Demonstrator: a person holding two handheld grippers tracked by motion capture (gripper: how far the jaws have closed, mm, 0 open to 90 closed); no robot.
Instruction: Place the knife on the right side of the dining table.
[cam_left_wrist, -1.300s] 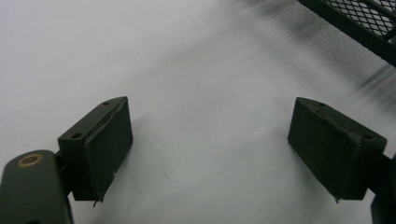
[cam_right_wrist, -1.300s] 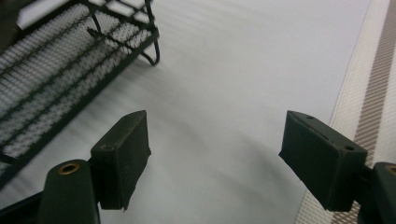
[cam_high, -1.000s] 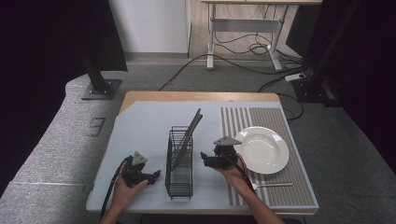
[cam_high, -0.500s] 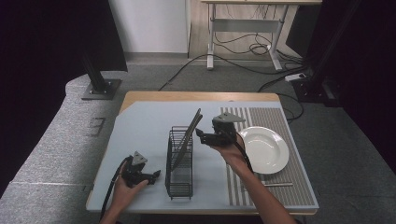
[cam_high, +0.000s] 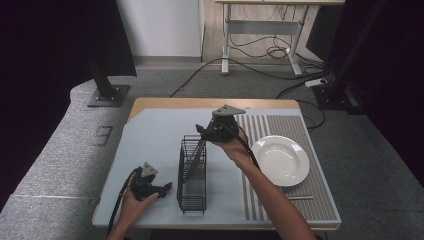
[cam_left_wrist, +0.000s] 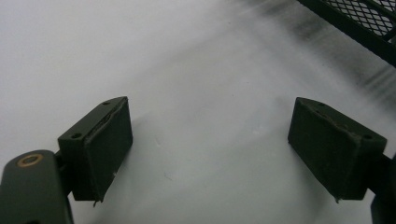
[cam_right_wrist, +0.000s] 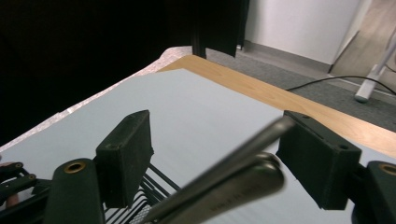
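Found the metal utensil (cam_high: 198, 152) standing in the black wire rack (cam_high: 192, 200) near the middle of the surface (cam_high: 150, 145), leaning with its handle end up toward the far side. Saw the right gripper (cam_high: 201, 131) poised at that raised end, jaws spread wide to either side of the handle and not closed on it. In the right gripper view the handle (cam_right_wrist: 224, 179) ran slantwise between the jaws, close against the right-hand one, though too blurred to tell touching from just apart. Could not tell either whether one handle or two lay there. Judged the utensil stiff, fairly light, and slippery: polished steel, rounded at the tip, smooth all over, with nothing for the flat dark pads to bite into. Judged the best hold a short way below the tip, across the flatter faces of the handle, squarely, so as to keep it from swivelling or sliding out while lifted clear of the wires. Noted the rack as thin rigid rods with a mesh bottom (cam_left_wrist: 355, 23), likely light enough to tip or drag if the utensil snagged. Saw the left gripper (cam_high: 167, 187) resting low on the matte pale surface just left of the rack's near end, jaws wide apart and empty (cam_left_wrist: 210, 144). Noted a glossy white plate (cam_high: 260, 150), round and breakable, on the ribbed grey mat (cam_high: 300, 130) to the right.
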